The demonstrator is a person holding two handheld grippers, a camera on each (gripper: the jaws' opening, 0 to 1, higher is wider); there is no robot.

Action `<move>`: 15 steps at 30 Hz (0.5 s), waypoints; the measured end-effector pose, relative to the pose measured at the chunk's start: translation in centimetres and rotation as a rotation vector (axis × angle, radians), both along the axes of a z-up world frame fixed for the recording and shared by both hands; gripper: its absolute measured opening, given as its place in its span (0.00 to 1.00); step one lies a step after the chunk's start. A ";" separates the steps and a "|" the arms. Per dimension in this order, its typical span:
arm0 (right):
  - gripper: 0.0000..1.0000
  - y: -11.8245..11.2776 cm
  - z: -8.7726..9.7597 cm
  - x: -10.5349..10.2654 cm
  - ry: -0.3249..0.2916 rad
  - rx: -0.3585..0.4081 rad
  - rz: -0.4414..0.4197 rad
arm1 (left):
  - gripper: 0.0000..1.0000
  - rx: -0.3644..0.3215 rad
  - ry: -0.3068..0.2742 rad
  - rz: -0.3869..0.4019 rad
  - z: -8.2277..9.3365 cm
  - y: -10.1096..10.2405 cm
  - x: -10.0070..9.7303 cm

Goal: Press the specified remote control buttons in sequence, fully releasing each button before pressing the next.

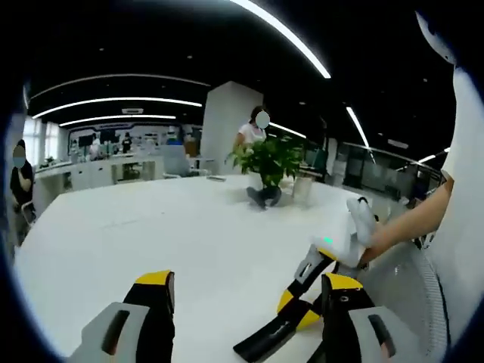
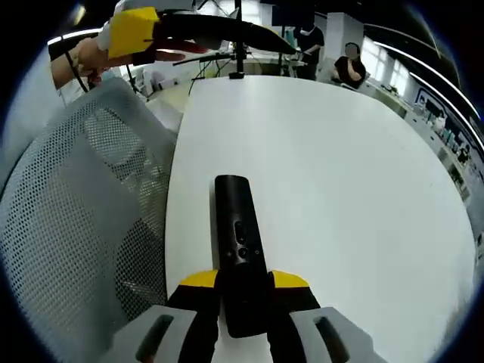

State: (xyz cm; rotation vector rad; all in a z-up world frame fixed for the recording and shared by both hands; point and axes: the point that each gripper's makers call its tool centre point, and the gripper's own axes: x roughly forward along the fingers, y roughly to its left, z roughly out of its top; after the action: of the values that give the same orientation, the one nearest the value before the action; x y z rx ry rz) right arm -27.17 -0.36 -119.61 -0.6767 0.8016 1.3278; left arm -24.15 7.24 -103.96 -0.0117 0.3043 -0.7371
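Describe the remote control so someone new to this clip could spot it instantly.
Start at the large white table, then look to its near edge beside the grey mesh chair back. There the right hand-held gripper clamps a slim black rectangular remote control, buttons facing up; it is the lone dark object there.

No text, brand, number or sign could be read in either view. The remote control carried small button markings, perhaps symbols, too blurred to make out. The distant wall display showed only indistinct shapes.
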 end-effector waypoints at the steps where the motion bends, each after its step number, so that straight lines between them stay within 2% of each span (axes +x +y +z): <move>1: 0.21 0.0 0.0 0.0 0.001 -0.005 -0.001 | 0.88 -0.007 -0.021 0.014 0.4 0.2 0.0; 9: 0.21 0.1 0.1 0.6 0.020 -0.029 -0.002 | 0.99 -0.050 -0.104 0.095 2.9 1.3 -0.6; 15: 0.21 0.0 0.1 2.3 0.035 -0.041 -0.018 | 0.99 -0.088 -0.102 0.153 3.4 2.6 -1.0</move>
State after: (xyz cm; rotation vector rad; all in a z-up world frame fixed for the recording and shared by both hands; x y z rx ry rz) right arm -24.91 -0.35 -119.54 -0.6784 0.8639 1.3127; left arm -25.17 9.88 -100.52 -0.0800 0.1708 -0.5963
